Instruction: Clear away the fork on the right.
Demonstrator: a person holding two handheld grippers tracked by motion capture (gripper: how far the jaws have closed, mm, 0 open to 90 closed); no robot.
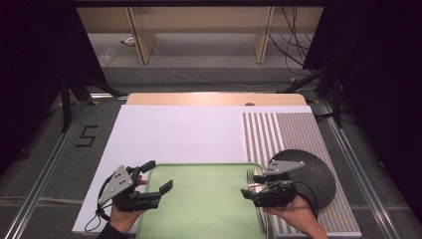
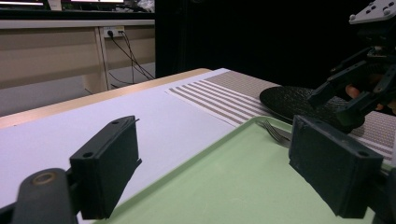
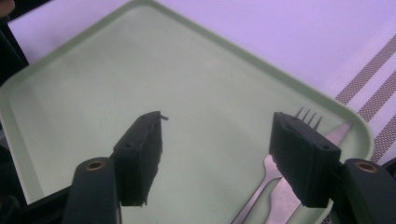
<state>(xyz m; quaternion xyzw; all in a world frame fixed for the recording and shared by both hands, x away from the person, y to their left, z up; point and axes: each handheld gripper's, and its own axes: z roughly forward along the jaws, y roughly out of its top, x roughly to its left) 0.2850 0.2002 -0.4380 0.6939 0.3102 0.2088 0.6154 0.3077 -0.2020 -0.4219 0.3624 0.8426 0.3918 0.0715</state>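
Both released: left gripper [image 1: 158,175] over green tray [image 1: 199,209] left edge, right gripper [image 1: 252,186] above fork [image 3: 285,154] at tray's right side.

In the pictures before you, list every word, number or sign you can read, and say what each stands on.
"5": a dark digit marked on the grey floor, left of the table.
No other writing can be made out on the green tray, the striped mat or the black plate.

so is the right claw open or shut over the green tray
Open. In the right gripper view the right claw has its two black jaws wide apart above the pale green plastic tray, gripping nothing; the silver metal fork lies beneath.
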